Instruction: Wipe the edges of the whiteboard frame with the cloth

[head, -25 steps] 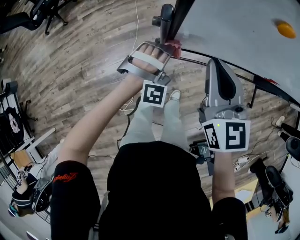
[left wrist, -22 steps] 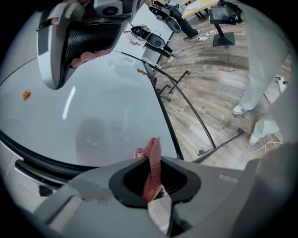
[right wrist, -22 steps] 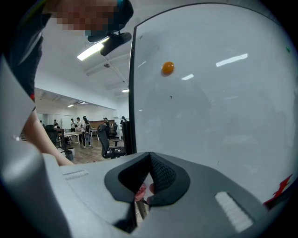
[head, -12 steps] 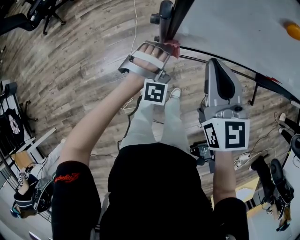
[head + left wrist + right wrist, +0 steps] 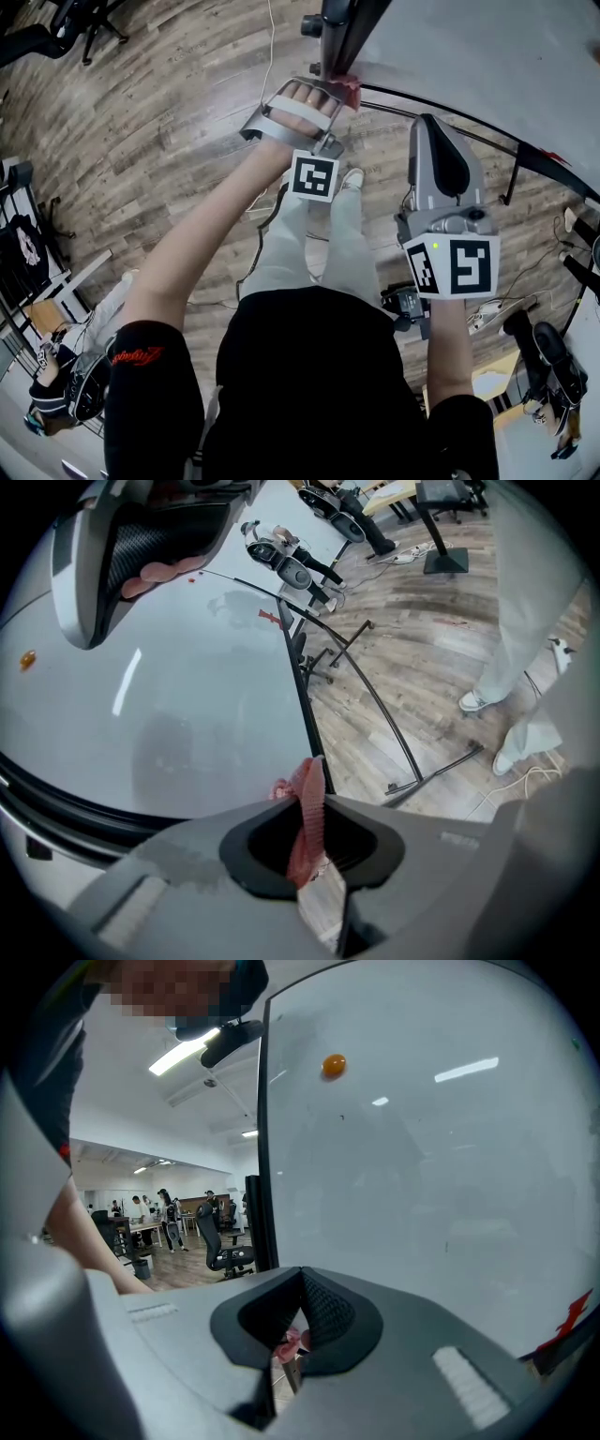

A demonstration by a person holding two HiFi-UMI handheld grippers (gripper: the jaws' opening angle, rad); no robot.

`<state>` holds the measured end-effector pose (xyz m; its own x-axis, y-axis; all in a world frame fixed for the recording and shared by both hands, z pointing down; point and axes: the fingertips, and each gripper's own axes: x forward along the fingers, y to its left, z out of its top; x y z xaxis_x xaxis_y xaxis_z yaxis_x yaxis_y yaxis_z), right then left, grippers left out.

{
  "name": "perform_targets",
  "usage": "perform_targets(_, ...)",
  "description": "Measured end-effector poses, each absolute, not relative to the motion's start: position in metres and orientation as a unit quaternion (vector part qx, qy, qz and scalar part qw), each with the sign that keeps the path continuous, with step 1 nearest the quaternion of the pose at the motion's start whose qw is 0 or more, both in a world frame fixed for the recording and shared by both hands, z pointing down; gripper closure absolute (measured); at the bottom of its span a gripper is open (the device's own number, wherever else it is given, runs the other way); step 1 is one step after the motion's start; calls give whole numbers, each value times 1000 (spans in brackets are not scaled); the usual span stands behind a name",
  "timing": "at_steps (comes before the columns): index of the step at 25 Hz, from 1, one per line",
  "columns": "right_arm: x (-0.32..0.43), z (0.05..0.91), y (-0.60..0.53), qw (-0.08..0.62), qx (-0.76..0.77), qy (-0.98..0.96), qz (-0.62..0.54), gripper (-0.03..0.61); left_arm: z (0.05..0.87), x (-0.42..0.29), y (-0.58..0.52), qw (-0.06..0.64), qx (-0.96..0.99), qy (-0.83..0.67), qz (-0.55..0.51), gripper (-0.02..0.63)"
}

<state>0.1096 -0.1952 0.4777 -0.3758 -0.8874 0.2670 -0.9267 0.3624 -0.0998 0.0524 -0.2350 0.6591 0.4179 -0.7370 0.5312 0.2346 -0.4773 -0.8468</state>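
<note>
A pink cloth [image 5: 351, 91] is pinched in my left gripper [image 5: 330, 90], which is shut on it and presses it against the black frame [image 5: 354, 33] at the whiteboard's [image 5: 478, 52] corner. In the left gripper view the cloth [image 5: 306, 822] sticks up between the jaws, right beside the frame edge [image 5: 302, 686]. My right gripper [image 5: 433, 127] is shut with nothing in it, pointing at the board face to the right of the left gripper. In its own view the right gripper [image 5: 298, 1335] faces the white board [image 5: 422, 1147], its frame [image 5: 263, 1147] and an orange magnet [image 5: 333, 1065].
The board's black stand bars [image 5: 459, 136] run just ahead of my right gripper, over a wood floor [image 5: 150, 122]. The person's shoes [image 5: 349, 187] are below. Office chairs [image 5: 89, 23] stand at the far left, and cables and gear [image 5: 548, 356] lie at the right.
My left gripper with the cloth has slid a little farther along the frame edge. The right gripper has hardly moved. The orange magnet has left the head view.
</note>
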Motion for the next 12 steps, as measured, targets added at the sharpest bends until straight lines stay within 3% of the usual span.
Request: perform_targets(12,110,498,-192,93,550,-820,131,577,683,55,-236,465,-698,178,-515,561)
